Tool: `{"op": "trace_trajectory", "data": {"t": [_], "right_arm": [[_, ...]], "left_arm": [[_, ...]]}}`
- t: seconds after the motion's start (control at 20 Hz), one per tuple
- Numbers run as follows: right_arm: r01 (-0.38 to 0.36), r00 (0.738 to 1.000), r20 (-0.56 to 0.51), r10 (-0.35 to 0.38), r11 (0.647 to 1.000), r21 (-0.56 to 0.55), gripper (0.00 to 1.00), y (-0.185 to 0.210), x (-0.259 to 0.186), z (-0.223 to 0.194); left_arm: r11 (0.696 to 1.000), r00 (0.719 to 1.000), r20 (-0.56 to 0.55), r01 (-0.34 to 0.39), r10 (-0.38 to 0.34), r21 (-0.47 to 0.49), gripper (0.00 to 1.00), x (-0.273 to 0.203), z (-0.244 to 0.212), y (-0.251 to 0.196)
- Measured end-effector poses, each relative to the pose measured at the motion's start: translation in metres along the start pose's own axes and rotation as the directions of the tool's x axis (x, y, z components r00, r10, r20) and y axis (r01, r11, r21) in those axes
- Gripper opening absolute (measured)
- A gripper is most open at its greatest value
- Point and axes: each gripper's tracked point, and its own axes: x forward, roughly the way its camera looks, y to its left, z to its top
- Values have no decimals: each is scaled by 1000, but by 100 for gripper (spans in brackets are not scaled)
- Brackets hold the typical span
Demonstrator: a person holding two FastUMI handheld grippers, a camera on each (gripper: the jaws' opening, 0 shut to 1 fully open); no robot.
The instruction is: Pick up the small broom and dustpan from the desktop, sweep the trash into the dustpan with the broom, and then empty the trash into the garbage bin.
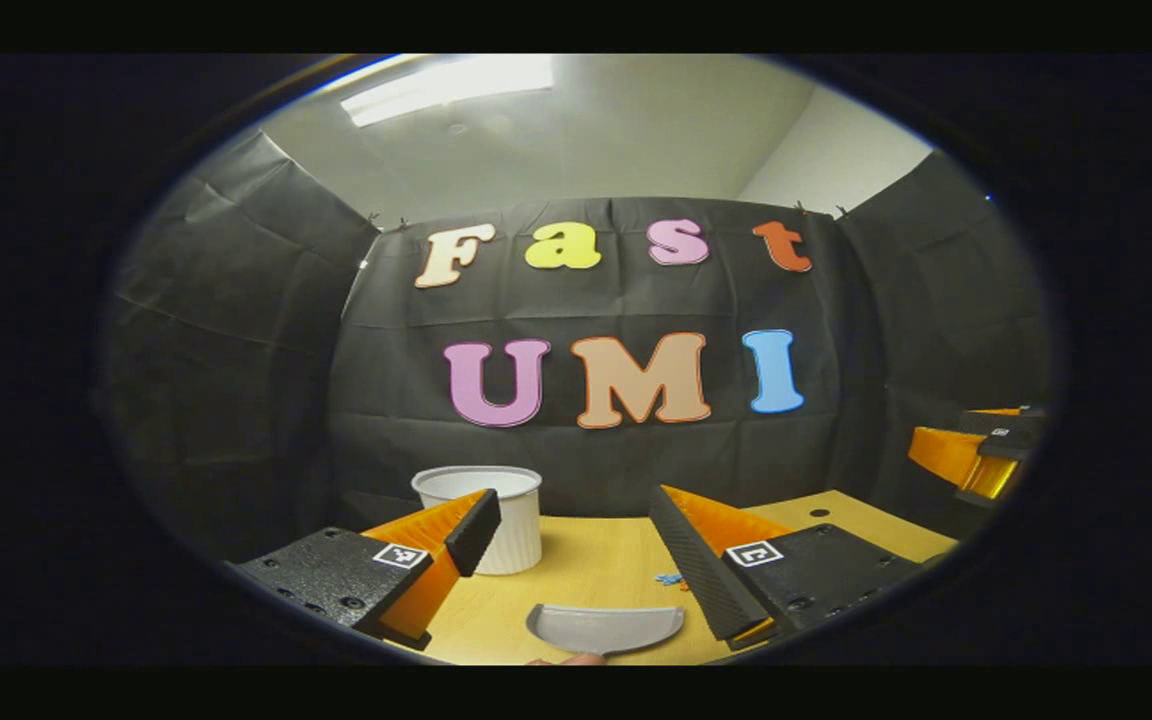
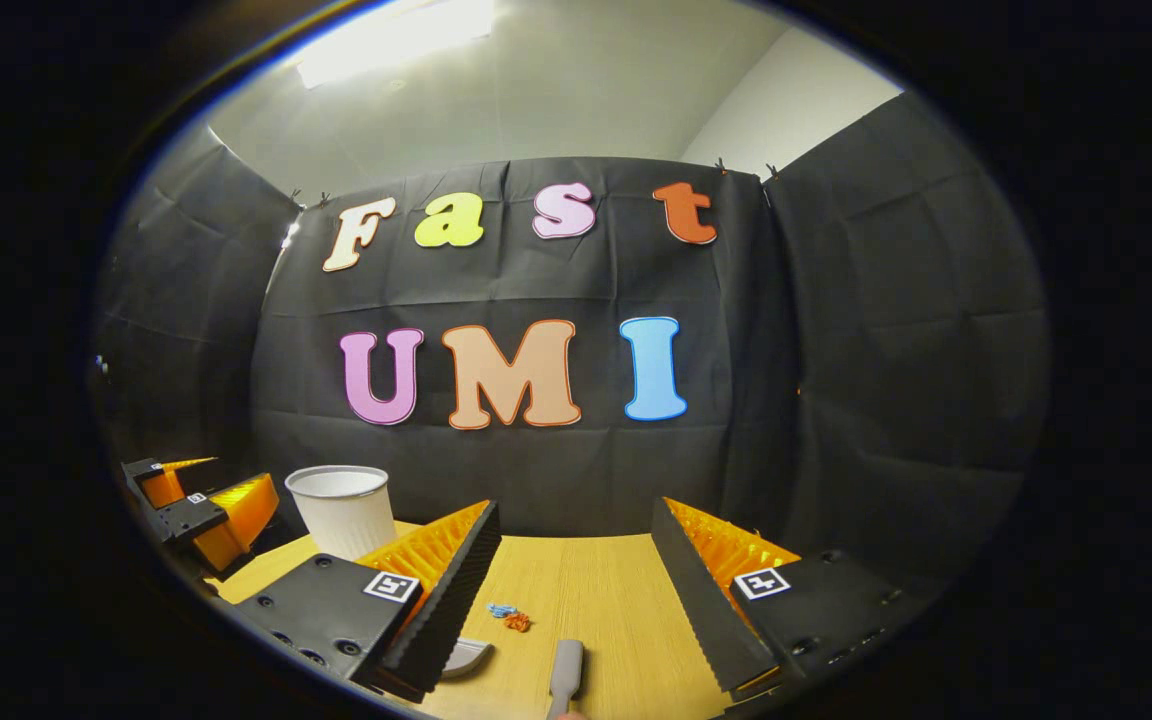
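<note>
Well, both tools hung above the wooden worktop (image 1: 596, 570), each with its jaws spread wide and nothing between them. In the left gripper view, the left tool (image 1: 576, 530) looked down at the grey dustpan (image 1: 604, 628), which lay flat on the worktop near its front edge, below the gap between the two fingers and touching neither. A pale fingertip (image 1: 576, 659) showed just under the pan at the bottom of that view. The white ribbed garbage bin (image 1: 481, 515) stood upright toward the worktop's far edge, partly behind the tool's left finger. A few bright scraps of trash (image 1: 671, 579) lay beside the right finger, further in from the front edge than the dustpan.

In the right gripper view, the right tool (image 2: 574, 560) hovered with the grey broom handle (image 2: 565, 676) lying on the worktop below its open gap, near the front edge, clear of both fingers. The blue and orange trash (image 2: 510, 616) sat just beyond and left of the handle. The dustpan's edge (image 2: 466, 657) peeped out beneath the left finger. The bin (image 2: 341, 510) stood at the far left corner, with the other tool (image 2: 198, 510) beside it.
</note>
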Motion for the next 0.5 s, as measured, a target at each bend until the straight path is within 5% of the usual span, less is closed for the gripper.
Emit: {"op": "trace_trajectory", "data": {"t": [0.5], "right_arm": [[-35,999,-18,35,999,-21,98,-2,7,-5]], "left_arm": [[1000,1000,-10,30,-30,10,93,4,3,-18]]}}
